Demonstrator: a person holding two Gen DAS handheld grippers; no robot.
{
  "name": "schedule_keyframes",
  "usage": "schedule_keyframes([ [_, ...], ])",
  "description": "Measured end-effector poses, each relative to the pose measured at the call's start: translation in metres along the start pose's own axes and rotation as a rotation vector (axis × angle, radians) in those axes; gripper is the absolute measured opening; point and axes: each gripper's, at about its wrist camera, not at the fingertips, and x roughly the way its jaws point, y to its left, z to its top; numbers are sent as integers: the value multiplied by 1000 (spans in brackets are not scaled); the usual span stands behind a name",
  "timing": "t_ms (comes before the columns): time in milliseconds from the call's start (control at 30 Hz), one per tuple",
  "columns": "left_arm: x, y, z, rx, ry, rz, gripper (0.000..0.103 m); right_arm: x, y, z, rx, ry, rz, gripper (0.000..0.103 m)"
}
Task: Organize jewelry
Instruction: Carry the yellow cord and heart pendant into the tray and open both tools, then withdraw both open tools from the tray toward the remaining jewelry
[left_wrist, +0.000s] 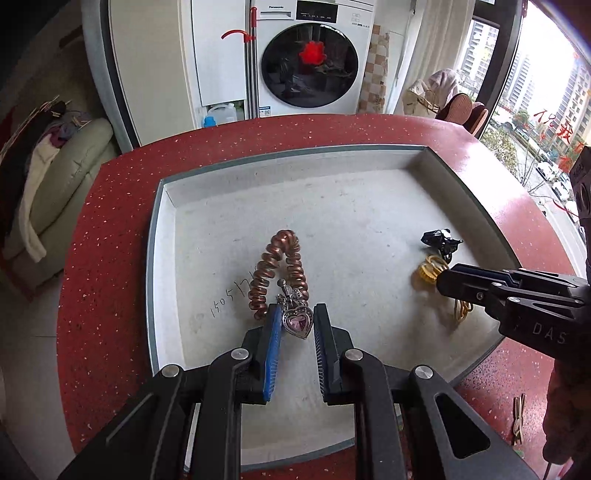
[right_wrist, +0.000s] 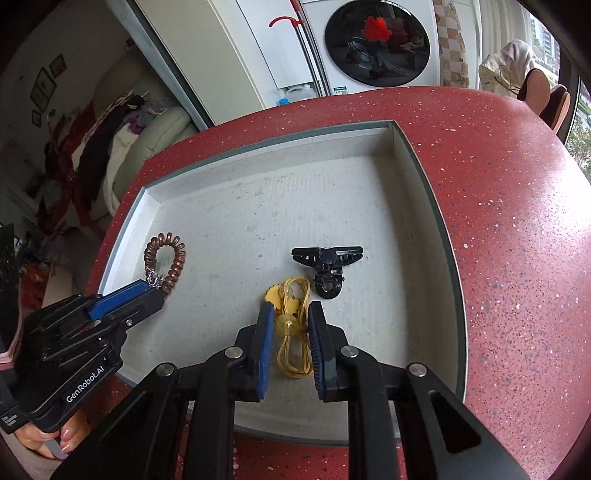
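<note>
A shallow white tray (left_wrist: 166, 236) (right_wrist: 424, 184) lies on the red table. In it are a copper spiral hair tie (left_wrist: 279, 264) (right_wrist: 164, 258) with a pink heart pendant (left_wrist: 297, 323), a yellow elastic band with a bead (right_wrist: 288, 325) (left_wrist: 430, 271), and a black claw clip (left_wrist: 441, 240) (right_wrist: 327, 267). My left gripper (left_wrist: 295, 317) (right_wrist: 147, 291) is open with the heart pendant between its pads. My right gripper (right_wrist: 291, 314) (left_wrist: 443, 282) is open and straddles the yellow band's bead.
The red speckled table (left_wrist: 110, 258) (right_wrist: 517, 258) surrounds the tray. A small clip (left_wrist: 517, 421) lies on the table at the near right. A washing machine (left_wrist: 310, 55) and a sofa (left_wrist: 62, 177) stand beyond the table.
</note>
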Motion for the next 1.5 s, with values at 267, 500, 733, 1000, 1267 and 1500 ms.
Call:
schedule_keyframes([
  [267,6,-8,0,17,-69,142,36,-2,-6,4,-7,-54,-76,20],
  [500,3,-7,-2,4,-83,154,37,-9,-4,6,10,-66,-33,38],
  [733,-1,2,-1,-46,-93,134,37,-30,-2,6,37,-118,11,55],
  [1000,-4,5,-3,-72,-95,131,37,-45,1,-1,58,-137,35,56],
  [1267,-15,8,-3,-96,-112,121,38,-56,3,-9,67,-141,45,57],
  [1500,-39,9,-6,-116,-178,135,103,-67,5,-18,61,-146,40,57],
])
